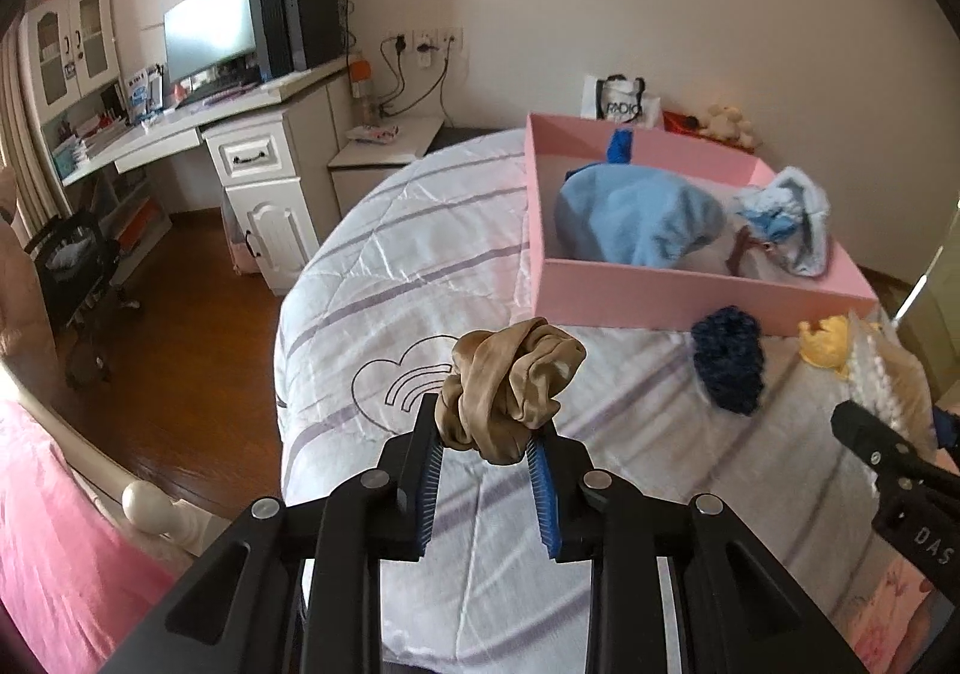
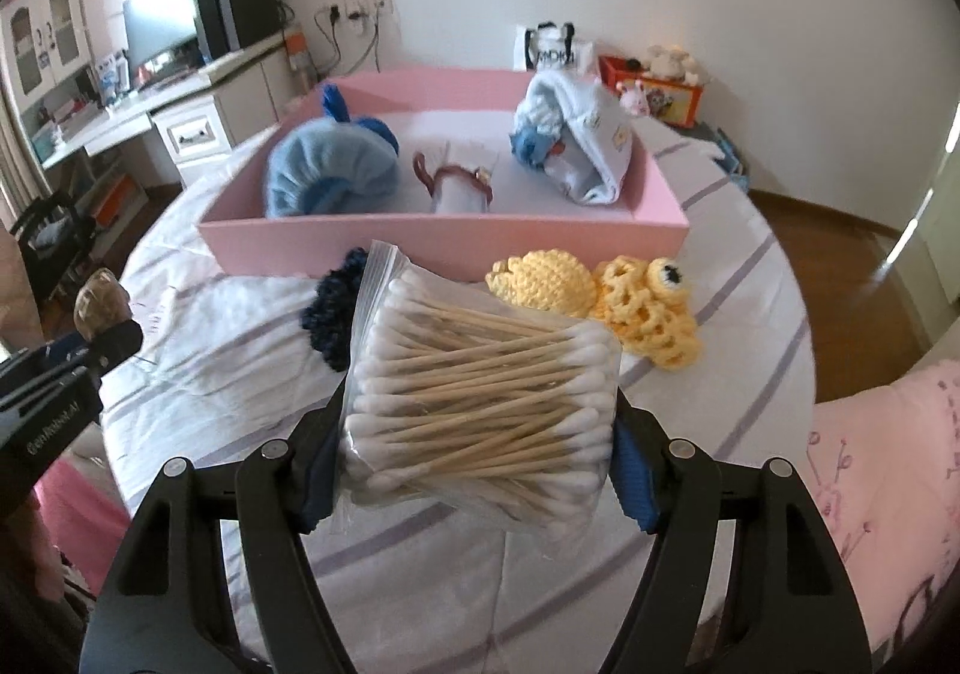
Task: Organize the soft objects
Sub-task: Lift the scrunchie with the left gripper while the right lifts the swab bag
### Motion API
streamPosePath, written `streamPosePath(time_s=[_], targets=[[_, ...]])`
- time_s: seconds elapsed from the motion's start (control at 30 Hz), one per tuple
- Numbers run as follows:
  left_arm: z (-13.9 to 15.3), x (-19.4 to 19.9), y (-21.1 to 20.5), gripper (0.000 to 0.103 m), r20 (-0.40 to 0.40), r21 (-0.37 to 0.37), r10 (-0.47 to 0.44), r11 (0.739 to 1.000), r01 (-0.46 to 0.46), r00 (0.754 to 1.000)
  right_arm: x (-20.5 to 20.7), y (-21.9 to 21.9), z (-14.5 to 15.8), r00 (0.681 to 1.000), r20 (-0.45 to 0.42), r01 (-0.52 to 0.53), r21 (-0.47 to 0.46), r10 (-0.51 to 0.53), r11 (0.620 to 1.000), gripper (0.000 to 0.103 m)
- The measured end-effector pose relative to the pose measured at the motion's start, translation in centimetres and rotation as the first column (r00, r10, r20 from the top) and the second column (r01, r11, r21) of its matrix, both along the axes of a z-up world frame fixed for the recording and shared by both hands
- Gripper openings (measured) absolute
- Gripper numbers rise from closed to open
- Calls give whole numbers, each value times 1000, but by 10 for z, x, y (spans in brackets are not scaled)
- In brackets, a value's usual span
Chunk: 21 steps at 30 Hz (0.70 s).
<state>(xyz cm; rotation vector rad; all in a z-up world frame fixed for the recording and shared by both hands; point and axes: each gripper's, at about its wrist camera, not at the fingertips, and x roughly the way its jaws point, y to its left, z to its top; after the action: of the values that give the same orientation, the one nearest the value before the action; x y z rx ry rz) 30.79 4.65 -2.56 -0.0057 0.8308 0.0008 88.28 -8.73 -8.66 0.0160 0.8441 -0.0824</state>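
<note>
1. Left tongs (image 1: 487, 437): clenched on a tan satin scrunchie (image 1: 511, 387), held above the bed quilt (image 1: 384, 266).
2. Right tongs (image 2: 474, 422): grasping a clear bag of cotton swabs (image 2: 480, 392).
3. Pink box (image 2: 444, 242): on the bed, holding a light-blue plush (image 2: 330, 173).
4. Yellow crochet toy (image 2: 600, 293): on the quilt beside the box.
</note>
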Motion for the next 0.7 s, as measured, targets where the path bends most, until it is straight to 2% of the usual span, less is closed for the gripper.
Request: streamPosePath(time_s=[0.4, 0.7], targets=[[58, -88, -25, 24, 144, 7, -77, 997, 77, 987, -69, -5, 66, 981, 192, 0, -3, 1, 1000, 69], [99, -150, -28, 24, 236, 12, -77, 997, 76, 969, -110, -1, 104, 952, 304, -27, -11, 29, 1000, 69]])
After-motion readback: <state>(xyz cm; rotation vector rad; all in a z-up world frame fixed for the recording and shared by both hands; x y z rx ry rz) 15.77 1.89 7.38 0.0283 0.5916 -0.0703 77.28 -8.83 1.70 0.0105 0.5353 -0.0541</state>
